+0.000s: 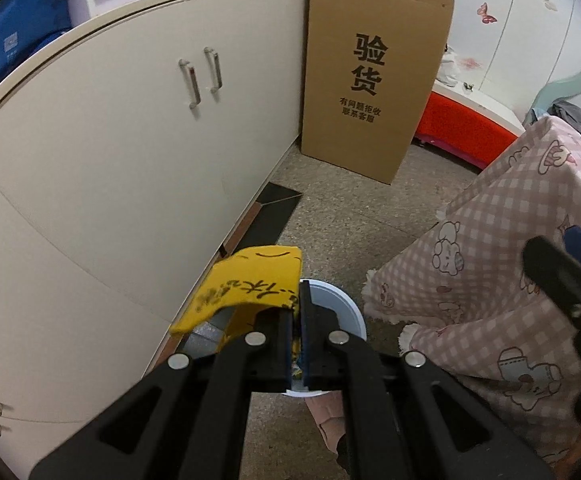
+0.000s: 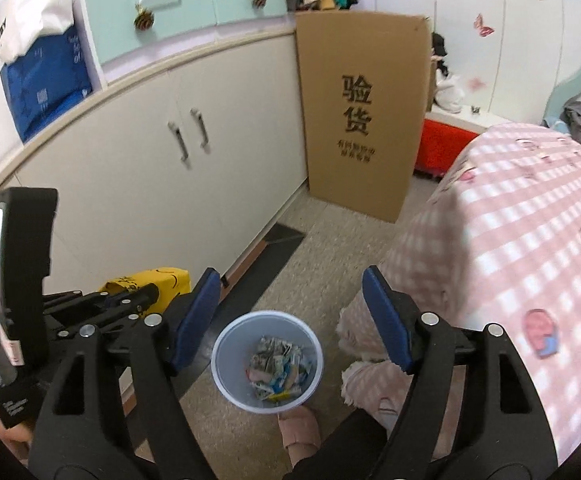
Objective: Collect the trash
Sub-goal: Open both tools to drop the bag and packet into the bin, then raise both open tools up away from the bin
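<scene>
Left wrist view: the left gripper pinches a yellow wrapper, glossy and creased with black script, its long axis running left and away from the closed pads, above the white bin. The right gripper stands wide, empty, over that round plastic bin holding crumpled scraps.

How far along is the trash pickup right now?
Partly done: the white bin on the floor already holds crumpled wrappers. In hand: the left gripper is shut on a yellow wrapper, held beside the bin. The right gripper is open and empty above it. Left: dropping the yellow wrapper in.
</scene>
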